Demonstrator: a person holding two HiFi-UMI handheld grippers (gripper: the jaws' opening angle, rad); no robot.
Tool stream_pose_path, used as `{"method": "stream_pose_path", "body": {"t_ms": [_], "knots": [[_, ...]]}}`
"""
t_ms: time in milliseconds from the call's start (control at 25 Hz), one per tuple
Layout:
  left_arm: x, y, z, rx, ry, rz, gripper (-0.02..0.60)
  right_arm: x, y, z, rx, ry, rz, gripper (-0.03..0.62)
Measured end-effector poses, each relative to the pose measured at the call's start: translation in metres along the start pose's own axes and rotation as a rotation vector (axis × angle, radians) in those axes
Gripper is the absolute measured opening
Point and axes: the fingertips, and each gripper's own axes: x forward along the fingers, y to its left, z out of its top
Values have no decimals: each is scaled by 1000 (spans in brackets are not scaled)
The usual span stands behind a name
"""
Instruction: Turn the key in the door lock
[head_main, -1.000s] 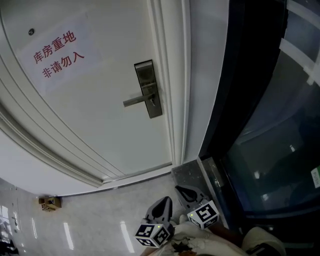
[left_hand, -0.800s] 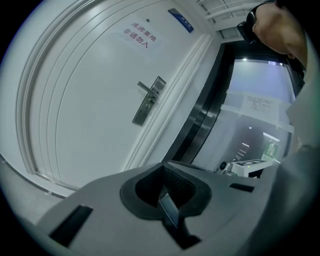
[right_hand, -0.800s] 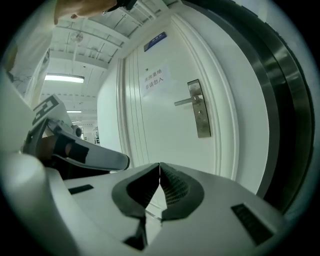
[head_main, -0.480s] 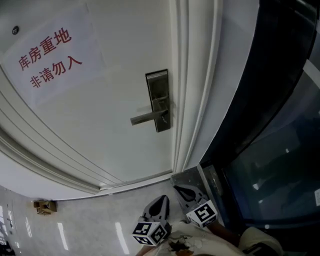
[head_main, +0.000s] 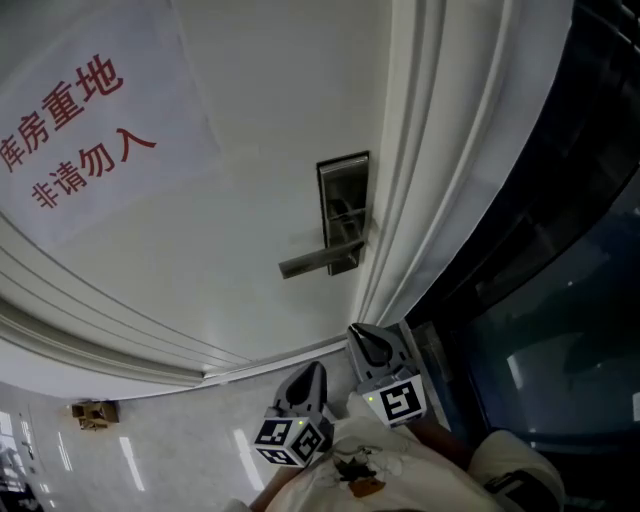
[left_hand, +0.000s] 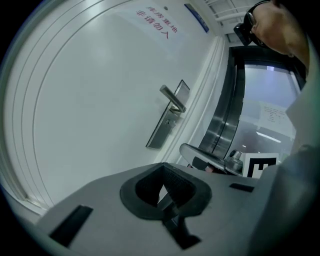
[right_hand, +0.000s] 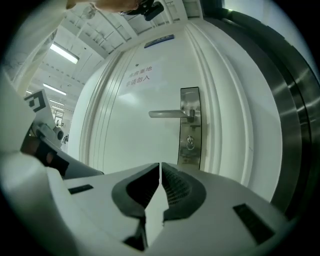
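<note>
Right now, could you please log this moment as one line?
left gripper: jaws shut, empty | right gripper: jaws shut, empty | door handle: untouched

Your left gripper (left_hand: 163, 166) fills the lower foreground, grey body, dark ribbed fingers (left_hand: 180, 188) meeting at the tips with nothing caught between them. Past them stands a white door (left_hand: 90, 100), seen at a slant. Its metal lock plate (left_hand: 161, 134) sits near the door's right edge, with the lever handle (left_hand: 172, 97) jutting out from the upper part. There is a small fitting lower on the plate, too small to tell whether it is a key. A paper sign (left_hand: 157, 17) with red characters hangs high on the door. Right of the plate runs the white door frame (left_hand: 206, 95), then a dark glossy panel (left_hand: 231, 105). Your right gripper (left_hand: 187, 150) shows side-on just beyond the left, its marker cube (left_hand: 260, 166) facing the camera.
</note>
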Motion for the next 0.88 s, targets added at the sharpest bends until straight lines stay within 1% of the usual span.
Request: {"method": "stream_pose_path", "body": {"t_ms": [120,200,320,440,560,600,640,680,760,840,880], "knots": [[17,-1,14,-7,-30,2,6,23,-16,16,-33,-18,-21,33],[25,-3,19,-4,-45,-4,6,37,-26,27,-59,-49,-31,92],[30,-3,17,-4,-42,-2,6,51,-37,36,-116,-65,-50,115],[31,0,14,-7,-30,6,6,65,-47,37,-157,-50,-106,133],[28,2,15,4,-25,8,6,76,-63,41,-162,-53,-181,133],[28,3,15,6,-27,8,6,78,-69,43,-176,-60,-215,121],[28,5,16,8,-28,9,6,78,-74,45,-196,-66,-250,54],[28,7,18,9,-29,11,6,77,-76,46,-219,-68,-277,31],[29,11,21,7,-32,15,6,76,-75,44,-246,-60,-297,35],[28,12,23,4,-37,13,6,75,-74,45,-239,-54,-293,71],[28,11,24,5,-37,10,6,75,-75,46,-236,-51,-294,72]]}}
